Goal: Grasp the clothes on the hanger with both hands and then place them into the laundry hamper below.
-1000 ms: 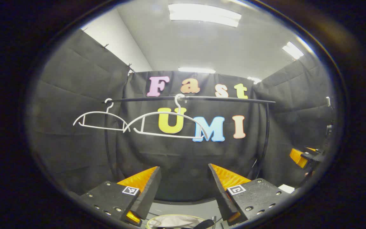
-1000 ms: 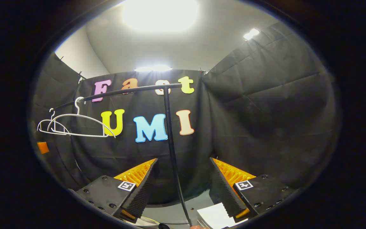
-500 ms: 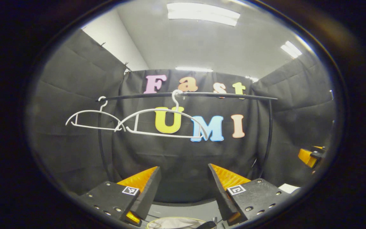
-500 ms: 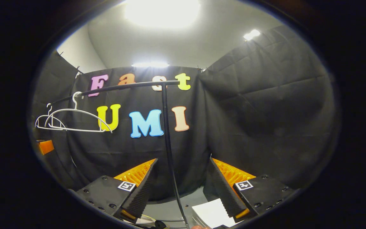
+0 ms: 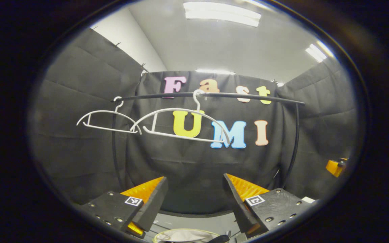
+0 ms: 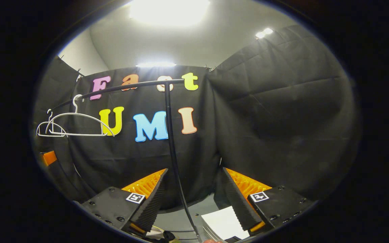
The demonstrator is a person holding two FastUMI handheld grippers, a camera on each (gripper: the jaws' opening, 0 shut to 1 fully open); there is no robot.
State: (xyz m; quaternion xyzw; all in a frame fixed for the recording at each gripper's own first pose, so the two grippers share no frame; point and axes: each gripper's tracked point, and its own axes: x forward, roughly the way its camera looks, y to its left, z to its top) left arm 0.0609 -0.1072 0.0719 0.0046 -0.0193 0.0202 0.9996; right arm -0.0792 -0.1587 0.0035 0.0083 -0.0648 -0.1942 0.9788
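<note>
Both my claws are spread apart and hold nothing: left claw [image 5: 194, 199], right claw [image 6: 194, 199]. The two white plastic hangers [image 5: 181, 123] hang bare on the black metal rail [image 5: 248, 98], centre-left of the left gripper view. At bottom centre I see the pale, round-rimmed laundry hamper [image 5: 184, 235]; the clothes I cannot make out. My judgement: nothing remains to grasp, so I would hold clear of the rail's black upright post [image 6: 171, 141].

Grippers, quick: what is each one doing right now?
Left gripper: open, fingers apart, holding nothing.
Right gripper: open, holding nothing; the rack's upright pole shows between its fingers.
</note>
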